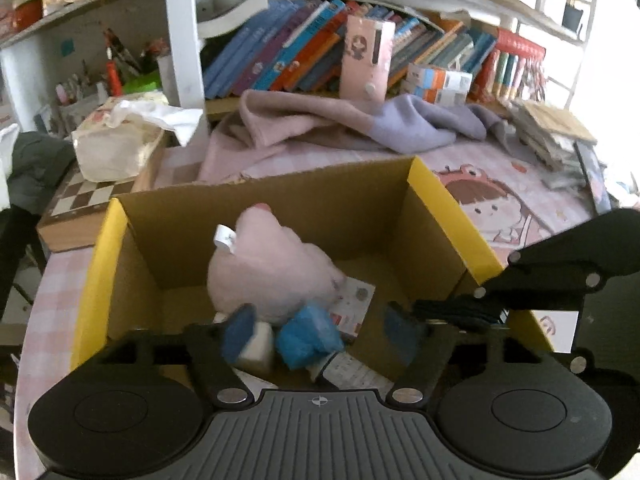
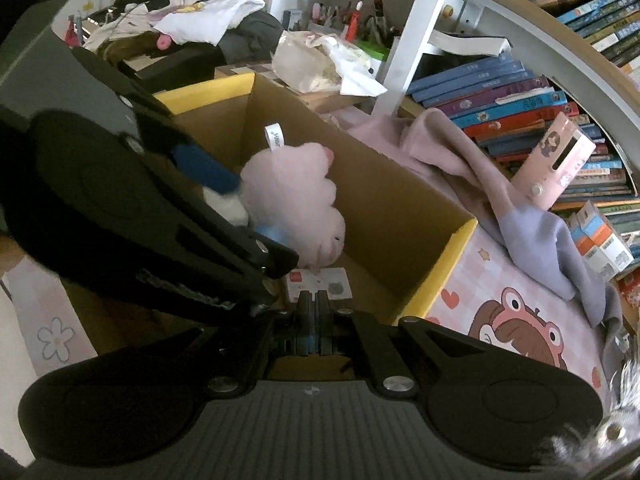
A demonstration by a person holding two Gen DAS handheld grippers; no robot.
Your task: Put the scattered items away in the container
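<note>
Crowding the box, left gripper gapes over plush; right gripper closed.

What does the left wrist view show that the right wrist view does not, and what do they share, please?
Only the left wrist view shows the open left gripper from behind, its blue-padded fingers apart over the cardboard box, plus the chessboard and the stack of flat items at far right.

Only the right wrist view shows the shut right gripper with nothing between its fingers, and the clothes pile behind the box.

Both show the pink plush toy, the small card inside the box, the draped cloth, the bookshelf and the tissue pack.
</note>
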